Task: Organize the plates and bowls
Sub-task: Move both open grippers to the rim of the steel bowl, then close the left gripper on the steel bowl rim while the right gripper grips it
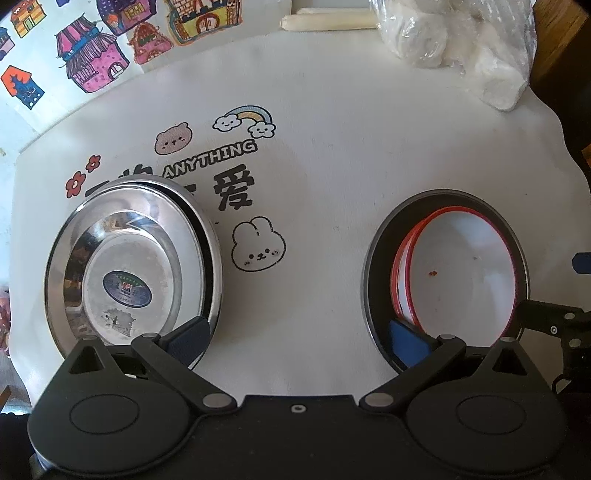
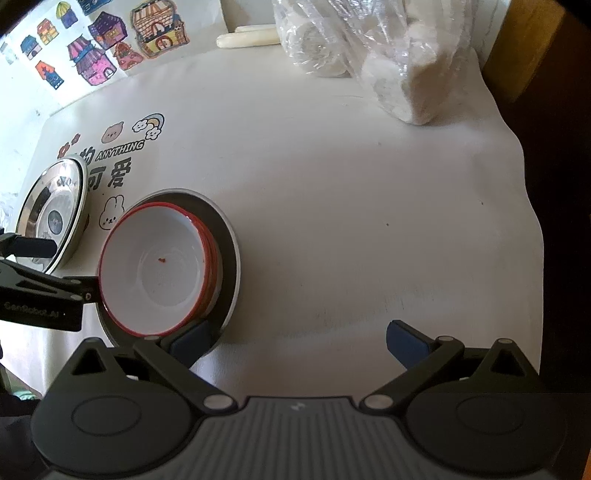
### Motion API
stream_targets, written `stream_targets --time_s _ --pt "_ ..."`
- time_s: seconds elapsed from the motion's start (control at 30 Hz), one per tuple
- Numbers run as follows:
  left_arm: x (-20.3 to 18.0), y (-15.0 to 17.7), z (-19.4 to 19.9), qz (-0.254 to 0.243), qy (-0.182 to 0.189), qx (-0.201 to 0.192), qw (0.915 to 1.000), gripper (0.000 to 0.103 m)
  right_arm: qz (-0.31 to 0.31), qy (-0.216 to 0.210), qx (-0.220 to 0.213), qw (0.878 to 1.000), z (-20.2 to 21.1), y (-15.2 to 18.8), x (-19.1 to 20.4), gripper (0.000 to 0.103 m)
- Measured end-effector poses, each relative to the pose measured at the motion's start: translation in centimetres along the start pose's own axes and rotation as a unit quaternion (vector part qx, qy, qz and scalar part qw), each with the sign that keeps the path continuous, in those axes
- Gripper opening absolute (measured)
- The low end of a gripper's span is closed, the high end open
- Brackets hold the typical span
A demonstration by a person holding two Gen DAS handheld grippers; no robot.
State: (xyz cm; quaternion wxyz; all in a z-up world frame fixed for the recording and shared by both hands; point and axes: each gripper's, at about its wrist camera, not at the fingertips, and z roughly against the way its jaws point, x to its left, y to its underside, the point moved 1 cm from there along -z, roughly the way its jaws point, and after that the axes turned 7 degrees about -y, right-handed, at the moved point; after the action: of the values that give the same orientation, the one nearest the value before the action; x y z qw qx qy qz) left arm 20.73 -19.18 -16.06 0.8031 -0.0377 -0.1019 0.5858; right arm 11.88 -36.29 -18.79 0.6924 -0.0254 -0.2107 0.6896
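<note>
Two stacks (image 1: 133, 266) (image 1: 458, 273) apart — bare cloth (image 1: 332, 221) between.

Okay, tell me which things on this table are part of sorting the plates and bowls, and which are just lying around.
Part of the job:
- steel plates, stacked at the left
- red-rimmed white bowls, nested
- dark plate under the bowls

Just lying about:
- plastic bag of white rolls
- pale sticks at the back
- cartoon tablecloth
- house drawings

The desk (image 2: 332, 221), under a white printed cloth (image 2: 295, 155), carries steel plates (image 2: 51, 218), a dark plate (image 2: 229, 251) holding red-rimmed bowls (image 2: 155, 266), and a plastic bag (image 2: 388, 55) far ahead of the right claw (image 2: 299, 343).
</note>
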Motion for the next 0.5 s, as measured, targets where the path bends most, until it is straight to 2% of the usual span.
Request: stream_targets --time_s 0.3,0.5 --pt "-0.3 -0.3 -0.8 0.012 -0.007 0.03 0.9995 0.102 0.038 0.008 0.003 0.999 -0.6 -0.4 0.8 0.102" --pt "-0.3 -0.2 -0.8 0.021 -0.01 0.033 0.9992 0.1 0.053 -0.012 0.005 0.999 -0.8 -0.5 1.2 0.088"
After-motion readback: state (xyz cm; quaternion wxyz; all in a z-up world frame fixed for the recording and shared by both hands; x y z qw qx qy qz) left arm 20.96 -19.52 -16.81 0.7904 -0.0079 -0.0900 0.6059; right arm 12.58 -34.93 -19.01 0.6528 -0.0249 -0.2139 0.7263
